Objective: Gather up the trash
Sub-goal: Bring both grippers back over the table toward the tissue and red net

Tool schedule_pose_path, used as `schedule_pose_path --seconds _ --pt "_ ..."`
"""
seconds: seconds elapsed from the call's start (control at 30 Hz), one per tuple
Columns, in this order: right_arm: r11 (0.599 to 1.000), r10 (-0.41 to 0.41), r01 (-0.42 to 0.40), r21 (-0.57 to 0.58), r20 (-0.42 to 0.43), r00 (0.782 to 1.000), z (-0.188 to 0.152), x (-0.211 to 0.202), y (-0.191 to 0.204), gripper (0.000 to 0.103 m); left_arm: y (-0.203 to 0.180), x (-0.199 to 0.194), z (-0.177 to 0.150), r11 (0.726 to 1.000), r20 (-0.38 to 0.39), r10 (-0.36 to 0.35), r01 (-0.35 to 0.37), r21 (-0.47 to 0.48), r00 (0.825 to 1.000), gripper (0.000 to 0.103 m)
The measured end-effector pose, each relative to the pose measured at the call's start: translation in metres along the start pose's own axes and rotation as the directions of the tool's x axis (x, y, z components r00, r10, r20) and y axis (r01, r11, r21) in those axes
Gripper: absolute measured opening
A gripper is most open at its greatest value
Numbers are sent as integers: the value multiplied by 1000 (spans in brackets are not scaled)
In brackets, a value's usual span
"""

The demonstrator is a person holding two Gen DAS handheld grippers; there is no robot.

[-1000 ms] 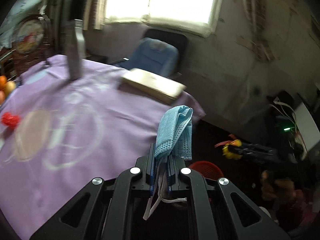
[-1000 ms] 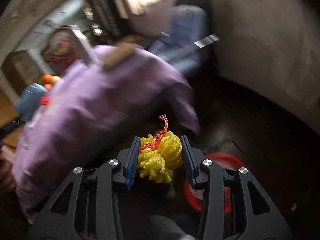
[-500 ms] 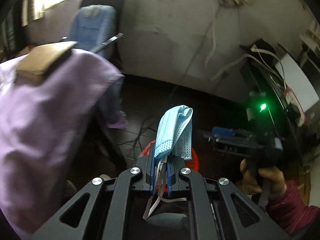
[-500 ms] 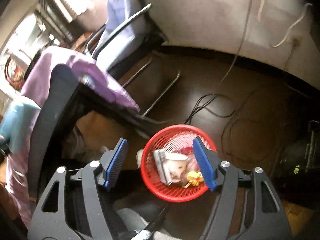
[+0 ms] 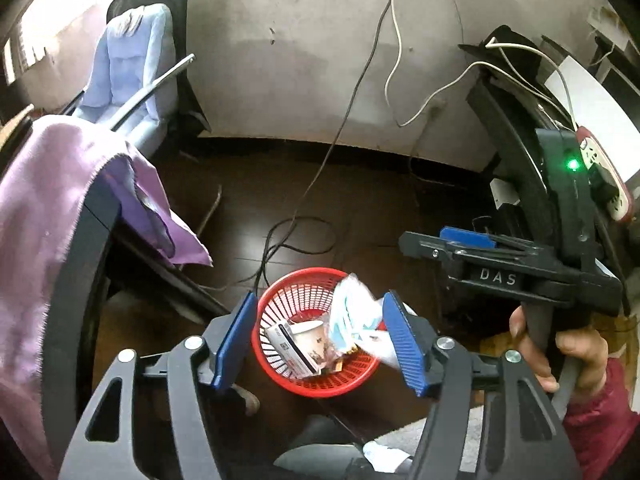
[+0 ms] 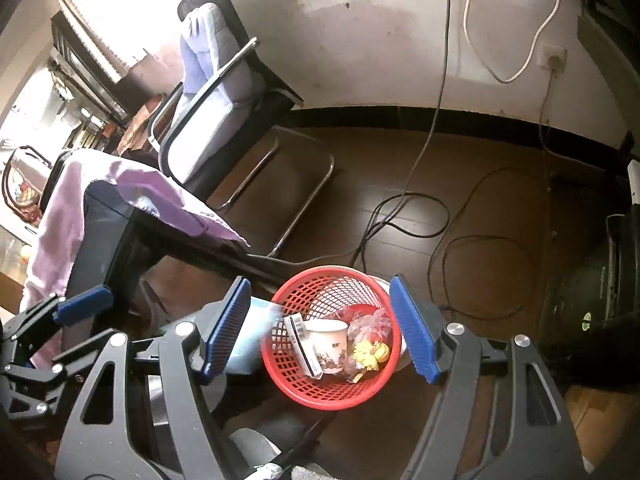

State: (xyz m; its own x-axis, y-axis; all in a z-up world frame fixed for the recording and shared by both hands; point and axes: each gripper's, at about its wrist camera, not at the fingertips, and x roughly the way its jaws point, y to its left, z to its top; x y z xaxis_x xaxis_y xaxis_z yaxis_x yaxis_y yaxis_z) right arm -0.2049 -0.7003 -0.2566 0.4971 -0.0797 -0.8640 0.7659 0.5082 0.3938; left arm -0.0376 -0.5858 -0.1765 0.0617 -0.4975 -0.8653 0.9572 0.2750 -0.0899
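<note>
A red mesh basket (image 5: 280, 364) (image 6: 280, 376) stands on the dark floor. It holds a paper cup (image 6: 328, 340), a small printed box (image 6: 298, 340) and a yellow net bundle (image 6: 370, 354). My left gripper (image 5: 320, 296) hangs above the basket with its jaws opening. A blue face mask (image 5: 352, 312) is falling loose between them, and neither pad presses on it. In the right wrist view the mask (image 6: 252, 340) is a blur at the basket's left side. My right gripper (image 6: 320, 280) is open and empty over the basket.
A table under a purple cloth (image 5: 48, 208) (image 6: 132, 184) stands to the left, with a blue-cushioned chair (image 5: 132, 64) behind it. Cables (image 6: 404, 216) trail over the floor. Dark equipment (image 6: 592, 320) stands at the right. A hand (image 5: 560, 344) holds the right gripper.
Both grippers swung from the table down over the basket. The right one let the yellow net fall in. The left one has opened and released the mask.
</note>
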Motion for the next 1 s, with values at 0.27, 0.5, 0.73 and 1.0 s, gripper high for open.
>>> schedule_pose_path --seconds 0.27,0.5,0.73,1.0 --pt "999 14 -14 -46 -5 1000 -6 -6 16 70 8 -18 -6 990 27 142 -141 -26 990 86" --pt "985 -28 26 -170 -5 1000 -15 -14 55 75 26 -41 -22 976 46 202 -197 -90 978 90" --pt "952 -55 64 -300 41 998 -25 -34 99 78 46 -80 -33 958 106 247 -227 -174 963 91" --pt "903 -20 65 -425 108 994 -38 -65 151 81 69 -133 -53 928 180 320 -270 -258 930 94"
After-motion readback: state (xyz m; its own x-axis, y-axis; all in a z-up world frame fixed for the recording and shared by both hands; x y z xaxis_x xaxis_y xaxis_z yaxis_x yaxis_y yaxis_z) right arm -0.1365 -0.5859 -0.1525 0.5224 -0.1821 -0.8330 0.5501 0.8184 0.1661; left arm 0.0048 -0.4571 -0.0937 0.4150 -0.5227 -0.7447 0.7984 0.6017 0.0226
